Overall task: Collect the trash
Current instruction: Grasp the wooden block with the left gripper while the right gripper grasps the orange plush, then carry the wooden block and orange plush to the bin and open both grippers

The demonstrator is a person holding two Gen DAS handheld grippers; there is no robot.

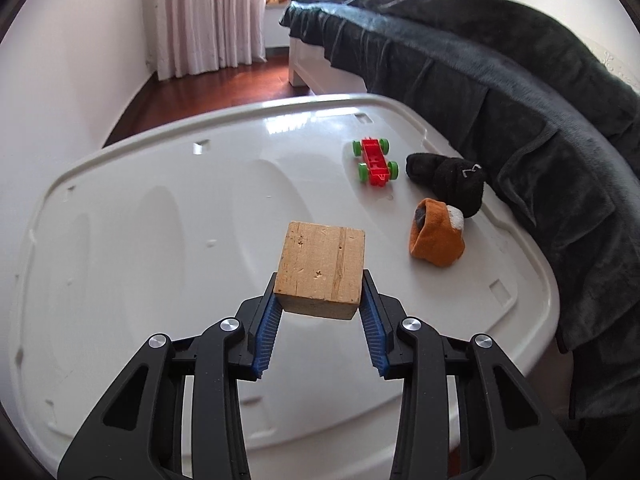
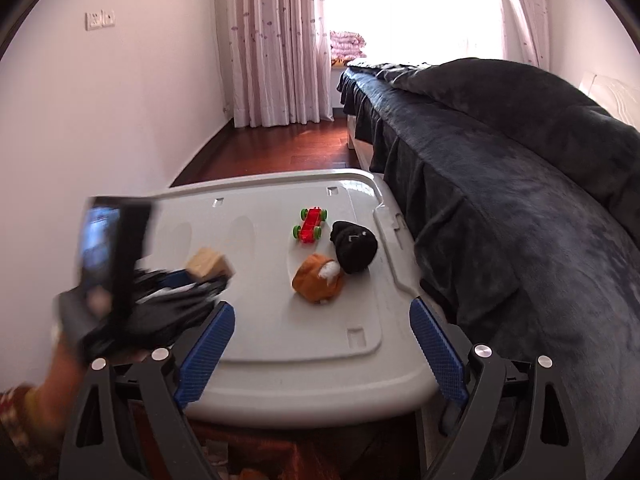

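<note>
My left gripper (image 1: pixel 319 286) is shut on a wooden block (image 1: pixel 322 266) and holds it above the white plastic lid (image 1: pixel 160 220). The block also shows in the right wrist view (image 2: pixel 209 265), blurred, with the left gripper behind it. On the lid's right side lie a red toy car chassis with green wheels (image 1: pixel 375 161), a black sock bundle (image 1: pixel 448 182) and an orange sock bundle (image 1: pixel 436 238). My right gripper (image 2: pixel 322 314) is open and empty, near the lid's front edge, with the orange bundle (image 2: pixel 318 284) ahead of it.
A bed with a dark blanket (image 1: pixel 500 92) runs along the lid's right side (image 2: pixel 500 208). A white wall (image 2: pixel 100 120) is on the left. Wooden floor (image 2: pixel 280 148) and curtains (image 2: pixel 276 48) lie beyond the lid.
</note>
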